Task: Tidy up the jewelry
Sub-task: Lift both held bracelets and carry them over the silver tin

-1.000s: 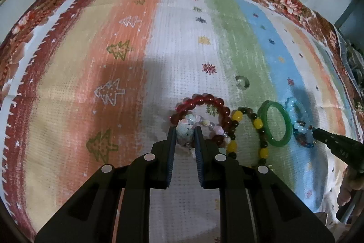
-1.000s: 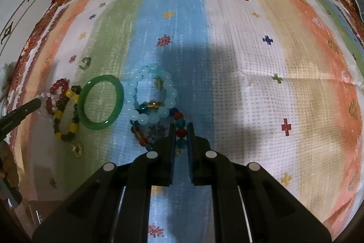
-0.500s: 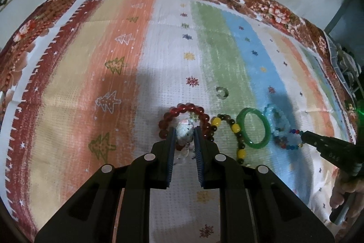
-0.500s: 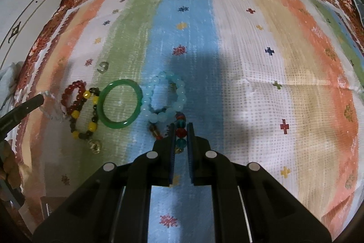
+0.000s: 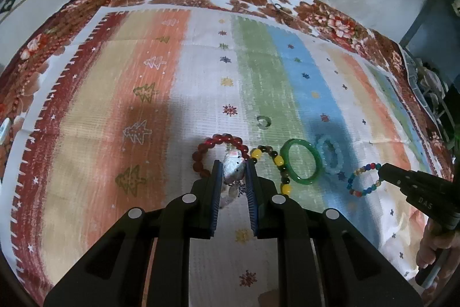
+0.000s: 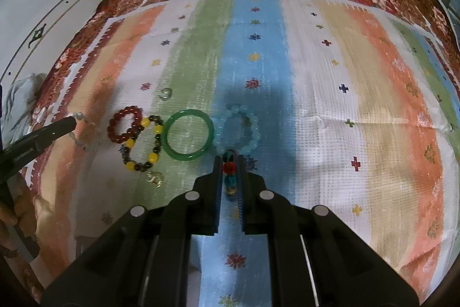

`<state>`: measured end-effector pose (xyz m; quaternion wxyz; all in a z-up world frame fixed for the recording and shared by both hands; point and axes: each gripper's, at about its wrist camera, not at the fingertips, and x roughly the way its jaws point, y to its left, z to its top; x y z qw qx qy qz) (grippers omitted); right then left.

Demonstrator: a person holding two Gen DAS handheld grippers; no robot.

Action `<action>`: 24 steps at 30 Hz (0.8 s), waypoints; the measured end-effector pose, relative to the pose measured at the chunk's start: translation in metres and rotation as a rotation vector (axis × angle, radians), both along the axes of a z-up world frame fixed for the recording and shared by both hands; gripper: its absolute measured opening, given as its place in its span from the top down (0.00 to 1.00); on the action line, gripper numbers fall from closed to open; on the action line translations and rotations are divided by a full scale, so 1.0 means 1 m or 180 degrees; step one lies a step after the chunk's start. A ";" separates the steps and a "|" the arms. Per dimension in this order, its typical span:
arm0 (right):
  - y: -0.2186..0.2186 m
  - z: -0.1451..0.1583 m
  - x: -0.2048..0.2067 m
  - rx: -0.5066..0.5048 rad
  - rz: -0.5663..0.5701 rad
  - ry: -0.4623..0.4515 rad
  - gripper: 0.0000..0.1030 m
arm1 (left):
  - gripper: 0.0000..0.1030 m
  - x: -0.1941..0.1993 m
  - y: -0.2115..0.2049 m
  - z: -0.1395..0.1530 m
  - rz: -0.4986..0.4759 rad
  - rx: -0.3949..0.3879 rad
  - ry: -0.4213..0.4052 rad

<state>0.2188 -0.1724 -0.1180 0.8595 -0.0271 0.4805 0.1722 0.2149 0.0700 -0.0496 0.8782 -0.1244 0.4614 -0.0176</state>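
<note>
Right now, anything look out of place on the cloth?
Mostly tidy: bracelets in a row. The red bead bracelet overlaps the yellow-and-brown one, and a small clear ring sits alone behind the row.

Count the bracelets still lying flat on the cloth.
4: dark red beaded bracelet, yellow-and-brown beaded bracelet, green bangle, pale blue beaded bracelet, left to right in the right wrist view.

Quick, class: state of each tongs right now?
Left tongs: closed on the white charm bracelet.
Right tongs: closed on the multicoloured bead bracelet.

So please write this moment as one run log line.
left gripper: shut on white charm bracelet | right gripper: shut on multicolour bead bracelet | green bangle: on cloth
</note>
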 end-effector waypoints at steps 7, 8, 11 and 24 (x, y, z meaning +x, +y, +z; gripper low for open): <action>0.004 0.018 -0.018 0.0080 0.0100 -0.0128 0.90 | 0.84 -0.019 -0.012 0.019 -0.0046 0.0017 -0.0173; 0.005 0.020 -0.021 0.0097 0.0110 -0.0142 0.90 | 0.84 -0.022 -0.015 0.022 -0.0065 0.0018 -0.0200; 0.006 0.026 -0.029 0.0117 0.0145 -0.0191 0.90 | 0.84 -0.031 -0.022 0.030 -0.0109 0.0016 -0.0263; 0.017 0.044 -0.073 0.0099 0.0317 -0.0418 0.90 | 0.84 -0.071 -0.048 0.047 -0.0257 0.0107 -0.0455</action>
